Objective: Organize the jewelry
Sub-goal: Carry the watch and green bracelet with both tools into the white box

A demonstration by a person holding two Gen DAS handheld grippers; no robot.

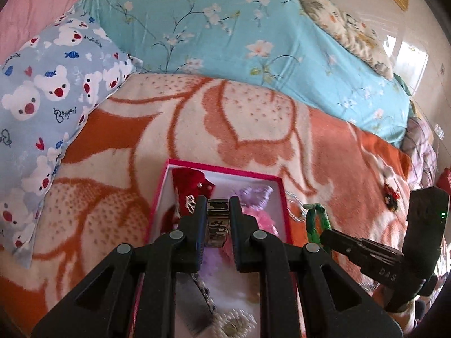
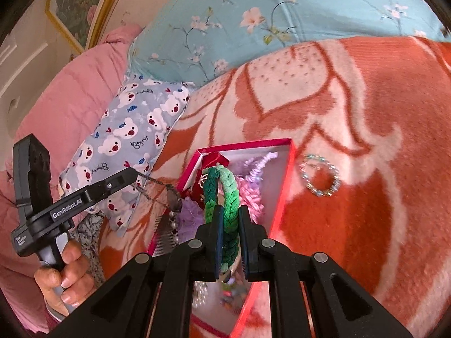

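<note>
Right gripper (image 2: 229, 219) clamps the green braided band (image 2: 225, 194) above the pink box (image 2: 284, 194).

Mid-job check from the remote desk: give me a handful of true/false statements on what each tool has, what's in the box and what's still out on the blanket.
1. The right tool is shut on the green braided band. True.
2. The left tool is open with nothing in it. False: it is shut on a metal link bracelet.
3. The beaded bracelet already lies in the pink box. False: it lies on the orange blanket, just outside the box wall.
4. Purple and pink scrunchies are inside the box. True.
5. The box lid is closed. False: the box is open, contents showing.
</note>
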